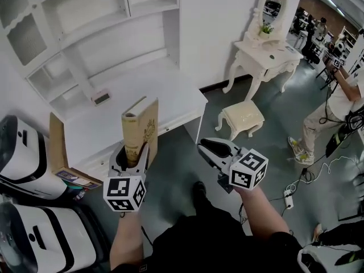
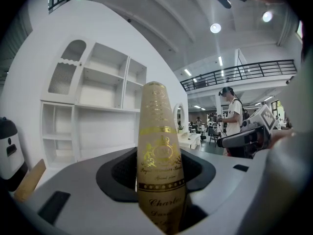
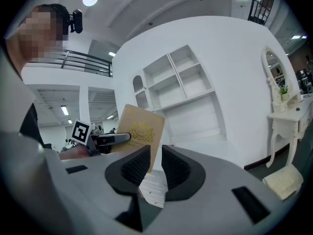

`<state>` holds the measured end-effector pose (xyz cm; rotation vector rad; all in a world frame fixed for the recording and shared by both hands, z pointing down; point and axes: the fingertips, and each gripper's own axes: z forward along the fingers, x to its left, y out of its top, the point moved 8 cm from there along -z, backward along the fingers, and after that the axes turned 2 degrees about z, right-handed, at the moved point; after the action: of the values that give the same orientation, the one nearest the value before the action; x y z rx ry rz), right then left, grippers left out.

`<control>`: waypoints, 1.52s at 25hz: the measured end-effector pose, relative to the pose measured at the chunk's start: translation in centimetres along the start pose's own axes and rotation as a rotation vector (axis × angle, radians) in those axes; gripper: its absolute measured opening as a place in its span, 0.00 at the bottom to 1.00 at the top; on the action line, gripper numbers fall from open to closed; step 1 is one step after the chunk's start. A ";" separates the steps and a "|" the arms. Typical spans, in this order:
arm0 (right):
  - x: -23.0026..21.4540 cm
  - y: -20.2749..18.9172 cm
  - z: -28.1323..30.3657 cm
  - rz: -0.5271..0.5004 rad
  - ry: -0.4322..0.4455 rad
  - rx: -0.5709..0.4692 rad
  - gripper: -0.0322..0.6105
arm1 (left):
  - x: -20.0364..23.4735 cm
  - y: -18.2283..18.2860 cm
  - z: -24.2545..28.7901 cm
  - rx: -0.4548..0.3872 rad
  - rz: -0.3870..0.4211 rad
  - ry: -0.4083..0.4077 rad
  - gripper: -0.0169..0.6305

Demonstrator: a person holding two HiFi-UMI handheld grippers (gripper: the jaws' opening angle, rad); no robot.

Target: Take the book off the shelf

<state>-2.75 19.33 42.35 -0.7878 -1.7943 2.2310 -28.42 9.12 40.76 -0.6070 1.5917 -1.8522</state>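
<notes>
The book is tan with gold print and stands upright in my left gripper, which is shut on its lower spine, in front of the white shelf unit's desk top. In the left gripper view the book's spine fills the gap between the jaws of the left gripper. My right gripper hovers to the right of the book, apart from it. Its jaws stand a narrow gap apart with nothing between them. The book's cover shows beyond them.
The white shelf unit rises at the back left. Two white machines and a cardboard sheet sit at the left. A cream dressing table and stool stand to the right; a person and floor cables beyond.
</notes>
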 end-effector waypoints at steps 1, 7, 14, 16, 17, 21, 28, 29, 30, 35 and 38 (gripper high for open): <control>-1.0 0.3 0.4 0.001 0.009 -0.001 0.18 | 0.0 0.2 1.0 0.000 0.000 0.008 0.36; -7.5 2.5 3.5 0.022 0.068 -0.015 0.18 | 0.7 1.9 7.0 0.019 -0.003 0.043 0.36; -14.5 4.2 5.7 0.075 0.111 -0.030 0.18 | 0.1 4.4 13.3 0.058 0.037 0.066 0.36; -16.2 4.5 6.3 0.086 0.121 -0.030 0.18 | 0.3 4.6 15.1 0.067 0.035 0.074 0.36; -17.0 4.6 6.6 0.089 0.124 -0.028 0.18 | 0.3 4.7 15.9 0.070 0.031 0.077 0.36; -19.8 4.9 7.2 0.096 0.131 -0.019 0.18 | 0.9 5.3 18.3 0.065 0.037 0.101 0.36; -23.2 6.8 7.6 0.081 0.156 0.019 0.18 | 1.0 7.3 21.1 0.033 0.016 0.155 0.36; -23.6 6.7 7.7 0.084 0.158 0.022 0.18 | 0.9 7.1 21.5 0.036 0.012 0.154 0.36; -23.9 6.7 7.9 0.085 0.161 0.025 0.18 | 0.8 6.9 21.9 0.040 0.010 0.153 0.36; -25.3 6.4 9.8 0.040 0.144 0.077 0.18 | 1.0 7.2 24.4 0.046 0.113 0.172 0.36; -26.2 6.9 11.9 0.033 0.145 0.095 0.18 | 2.1 8.0 26.6 0.023 0.170 0.165 0.36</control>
<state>14.80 -4.35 45.12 -0.9393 -1.6093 2.1982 -10.26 -11.67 37.31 -0.3045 1.6694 -1.8292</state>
